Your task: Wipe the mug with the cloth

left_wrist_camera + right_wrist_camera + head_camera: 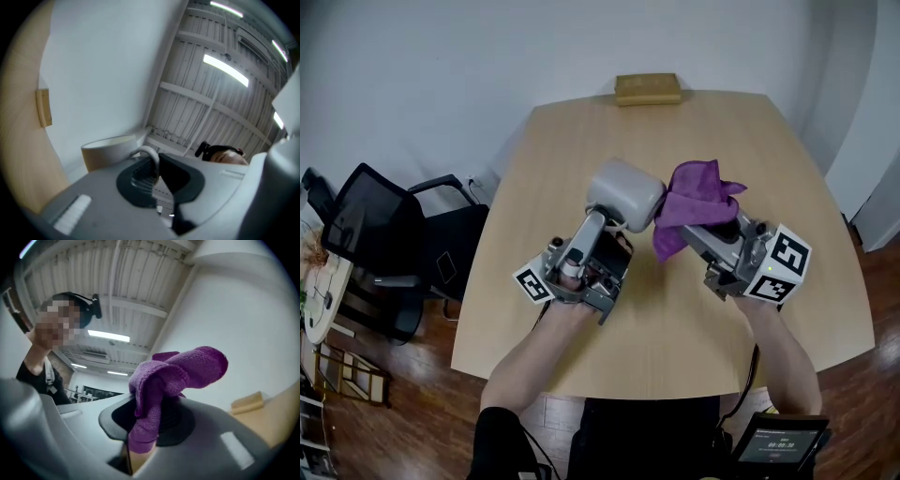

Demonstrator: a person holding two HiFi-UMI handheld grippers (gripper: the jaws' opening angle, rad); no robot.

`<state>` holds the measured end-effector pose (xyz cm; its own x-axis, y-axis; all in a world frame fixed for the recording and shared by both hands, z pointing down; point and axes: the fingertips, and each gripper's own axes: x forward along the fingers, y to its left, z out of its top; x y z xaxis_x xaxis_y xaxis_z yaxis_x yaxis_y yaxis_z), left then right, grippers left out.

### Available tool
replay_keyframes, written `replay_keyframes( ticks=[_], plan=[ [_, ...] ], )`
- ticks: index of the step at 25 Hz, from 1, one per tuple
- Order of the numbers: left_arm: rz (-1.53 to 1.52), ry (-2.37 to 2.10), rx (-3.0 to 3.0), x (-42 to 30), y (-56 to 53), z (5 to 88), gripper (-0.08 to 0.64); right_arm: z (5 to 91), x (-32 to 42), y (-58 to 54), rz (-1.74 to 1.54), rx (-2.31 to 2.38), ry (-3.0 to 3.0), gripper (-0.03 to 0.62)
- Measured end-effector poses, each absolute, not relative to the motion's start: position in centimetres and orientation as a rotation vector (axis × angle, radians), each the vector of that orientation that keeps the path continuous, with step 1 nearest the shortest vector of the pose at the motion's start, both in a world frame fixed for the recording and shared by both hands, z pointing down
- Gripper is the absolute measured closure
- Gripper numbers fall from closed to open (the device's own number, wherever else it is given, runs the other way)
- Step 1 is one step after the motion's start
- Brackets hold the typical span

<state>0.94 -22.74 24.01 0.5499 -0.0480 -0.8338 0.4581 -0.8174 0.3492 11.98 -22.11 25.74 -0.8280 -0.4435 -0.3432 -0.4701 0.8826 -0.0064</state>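
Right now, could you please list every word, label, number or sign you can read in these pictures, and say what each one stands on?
Device screen, bottom edge of head view: a row of pale characters, too small to read.
Left marker cube, right marker cube: black-and-white square patterns, no letters.
Mug, cloth, wooden block: no print visible.

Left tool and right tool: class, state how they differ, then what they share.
The left tool is shut on the pale mug by its handle. The right tool is shut on a bunched purple cloth. The left tool's load is rigid, while the right tool's droops. Both are held above the table.
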Motion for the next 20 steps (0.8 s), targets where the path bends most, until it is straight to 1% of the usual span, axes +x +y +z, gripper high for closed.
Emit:
replay_keyframes(
  ticks=[2, 4, 7, 14, 16, 20],
  plan=[
    [-1.225, 0.330, 2.240, 1.0, -22.7, 24.1, 0.526, 24.9, 10.1, -20.0, 0.232, -0.565, 2.747, 0.515],
    [-1.218, 0.341, 2.227, 1.0, -22.7, 24.1, 0.526, 25.4, 8.5, -19.7, 0.251, -0.549, 2.792, 0.515],
    [-1.217, 0.383, 2.202, 1.1, -22.7, 24.0, 0.528, 26.5, 9.0, -21.7, 0.177, -0.630, 2.808, 0.515],
    [-1.204, 0.392, 2.260, 1.0, -22.4, 24.3, 0.528, 29.7, 13.8, -26.9, -0.076, -1.003, 2.749, 0.515],
    [-1.208, 0.383, 2.272, 1.0, -22.4, 24.3, 0.528, 28.8, 14.3, -26.2, -0.061, -0.944, 2.717, 0.515],
    [-1.197, 0.366, 2.301, 1.1, -22.3, 24.1, 0.528, 25.1, 11.7, -21.2, 0.191, -0.610, 2.722, 0.515]
  ],
)
